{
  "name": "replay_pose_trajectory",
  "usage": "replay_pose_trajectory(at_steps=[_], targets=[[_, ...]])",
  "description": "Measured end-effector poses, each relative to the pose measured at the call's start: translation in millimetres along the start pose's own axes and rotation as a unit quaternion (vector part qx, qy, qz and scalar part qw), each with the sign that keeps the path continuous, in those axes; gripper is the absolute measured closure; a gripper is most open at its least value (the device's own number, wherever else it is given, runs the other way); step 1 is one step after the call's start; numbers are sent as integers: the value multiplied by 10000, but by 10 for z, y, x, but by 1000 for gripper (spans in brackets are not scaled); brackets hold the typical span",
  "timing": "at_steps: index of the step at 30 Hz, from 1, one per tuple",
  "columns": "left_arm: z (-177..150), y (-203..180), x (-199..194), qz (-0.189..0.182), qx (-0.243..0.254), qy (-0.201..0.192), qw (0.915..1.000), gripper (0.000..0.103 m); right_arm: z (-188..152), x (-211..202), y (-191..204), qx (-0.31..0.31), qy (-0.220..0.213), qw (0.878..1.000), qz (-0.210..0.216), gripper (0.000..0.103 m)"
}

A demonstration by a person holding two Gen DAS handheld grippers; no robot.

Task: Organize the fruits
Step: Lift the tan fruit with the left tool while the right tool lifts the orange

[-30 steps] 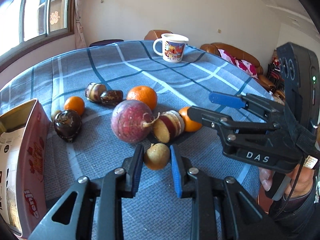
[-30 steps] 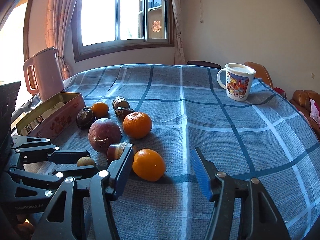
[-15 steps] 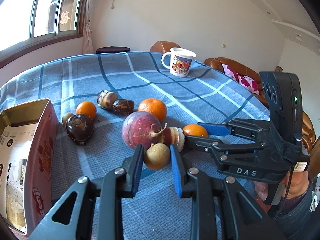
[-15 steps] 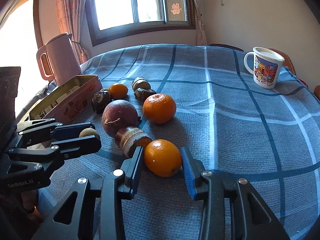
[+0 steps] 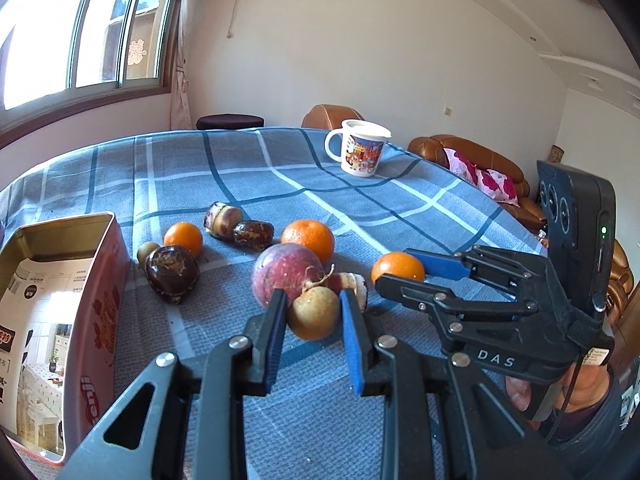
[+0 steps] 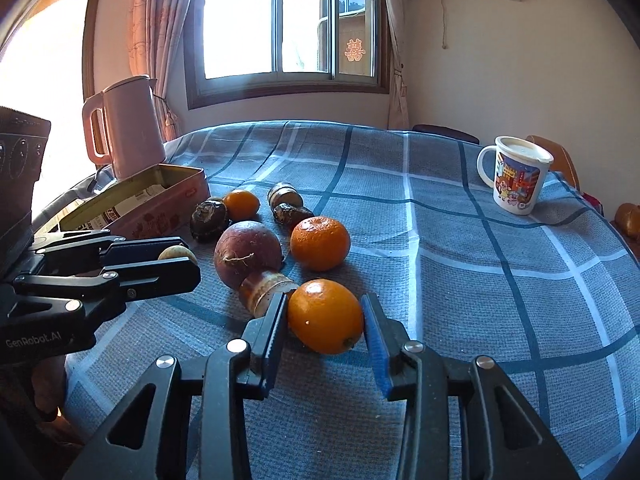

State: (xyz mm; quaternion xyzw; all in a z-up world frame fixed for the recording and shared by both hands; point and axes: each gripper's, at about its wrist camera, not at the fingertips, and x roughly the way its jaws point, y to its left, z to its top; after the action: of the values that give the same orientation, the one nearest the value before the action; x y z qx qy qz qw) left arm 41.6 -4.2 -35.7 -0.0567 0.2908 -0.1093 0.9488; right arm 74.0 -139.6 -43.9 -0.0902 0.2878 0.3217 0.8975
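Crowding the blue checked worktop (image 6: 460, 280), purple round radish (image 6: 248, 248), open pink tin (image 6: 160, 200), left hand-held gripper (image 5: 314, 316) clasping small tan fruit (image 5: 314, 312), right hand-held gripper (image 6: 325, 318) clamping orange mandarin (image 6: 325, 316), tin's near end cut off.

tablecloth (image 5: 360, 208): matt woven cloth | tin box (image 5: 96, 320): glossy metal | mug (image 6: 516, 180): glossy

Printed mug (image 5: 362, 148) and pink kettle (image 6: 124, 126) on checked tablecloth (image 6: 460, 260)
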Motion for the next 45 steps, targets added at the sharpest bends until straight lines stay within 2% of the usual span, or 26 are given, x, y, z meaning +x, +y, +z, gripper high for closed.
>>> replay_pose_trajectory(at_steps=[13, 45], targets=[[-5, 3, -55, 56, -48, -237, 9997, 75, -23, -108, 91, -244, -374, 9989, -123, 64], [-34, -93, -261, 314, 147, -897, 9954, 75, -83, -318, 82, -175, -1039, 9944, -104, 64]])
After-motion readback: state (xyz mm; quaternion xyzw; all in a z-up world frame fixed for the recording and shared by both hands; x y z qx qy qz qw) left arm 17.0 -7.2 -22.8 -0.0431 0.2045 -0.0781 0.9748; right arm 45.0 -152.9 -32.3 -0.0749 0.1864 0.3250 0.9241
